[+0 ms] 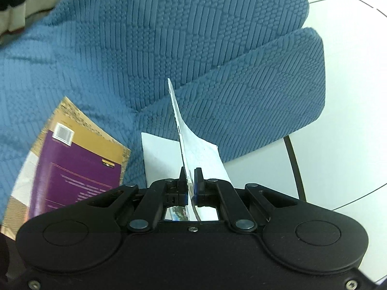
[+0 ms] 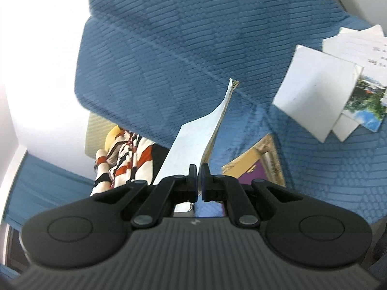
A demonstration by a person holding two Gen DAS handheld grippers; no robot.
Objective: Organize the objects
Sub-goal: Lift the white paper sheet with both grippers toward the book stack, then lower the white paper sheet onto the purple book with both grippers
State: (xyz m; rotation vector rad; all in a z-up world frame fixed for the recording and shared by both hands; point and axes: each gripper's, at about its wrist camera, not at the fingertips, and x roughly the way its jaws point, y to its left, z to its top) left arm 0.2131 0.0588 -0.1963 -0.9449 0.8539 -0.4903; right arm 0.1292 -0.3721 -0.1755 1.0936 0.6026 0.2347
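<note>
Both grippers are matte black, blue pads inside the fingers (image 1: 198,181), steel pivot pins (the right's housing ribbed).

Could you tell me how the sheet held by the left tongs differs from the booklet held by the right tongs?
The sheet in the left tongs is a single thin leaf; the booklet in the right tongs shows several pages with a tan edge at its tip. The sheet carries faint bluish print; the booklet's facing side looks plain white. Both stand on edge, curl sideways and are pinched low, above the blue sofa.
</note>
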